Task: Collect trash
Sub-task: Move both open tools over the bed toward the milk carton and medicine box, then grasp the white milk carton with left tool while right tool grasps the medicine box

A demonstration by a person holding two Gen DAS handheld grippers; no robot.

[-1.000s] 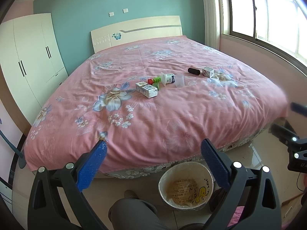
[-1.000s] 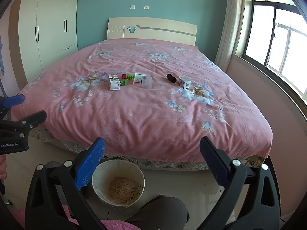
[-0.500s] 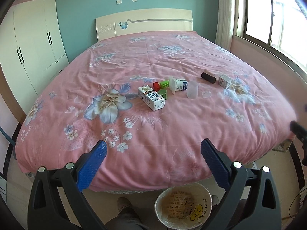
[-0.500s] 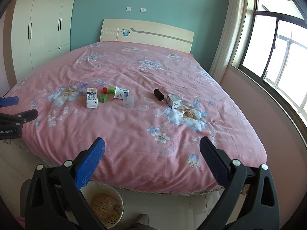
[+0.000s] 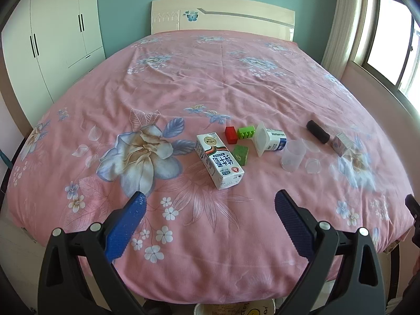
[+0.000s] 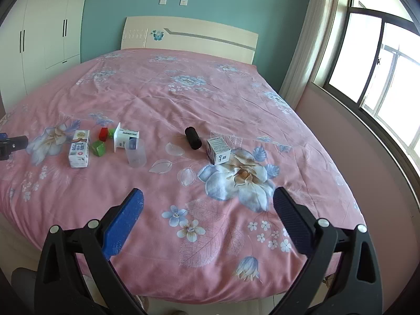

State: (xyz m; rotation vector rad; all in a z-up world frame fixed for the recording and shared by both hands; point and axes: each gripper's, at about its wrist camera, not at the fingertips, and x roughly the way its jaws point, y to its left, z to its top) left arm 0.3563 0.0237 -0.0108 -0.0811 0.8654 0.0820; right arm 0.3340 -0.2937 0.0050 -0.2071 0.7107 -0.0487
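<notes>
Trash lies in a row on the pink floral bed. A white milk carton (image 5: 220, 160) (image 6: 79, 152) lies on its side, with a white-blue box (image 5: 270, 141) (image 6: 125, 138) and a clear plastic cup (image 5: 292, 155) (image 6: 135, 153) to its right. Further right are a black cylinder (image 5: 318, 131) (image 6: 193, 137) and a small white box (image 5: 342, 143) (image 6: 218, 151). My left gripper (image 5: 208, 210) is open and empty, above the bed's near edge short of the carton. My right gripper (image 6: 208, 206) is open and empty, short of the small box.
Red (image 5: 231, 135), light green (image 5: 246, 132) and dark green (image 5: 241, 154) blocks lie among the trash. The rim of a waste bin (image 5: 236, 309) shows on the floor at the bed's foot. White wardrobes (image 5: 52, 39) stand left, a window (image 6: 380, 60) right.
Both grippers have risen from floor level and moved forward over the bed's foot. The bin has dropped nearly out of view. Both stay open.
</notes>
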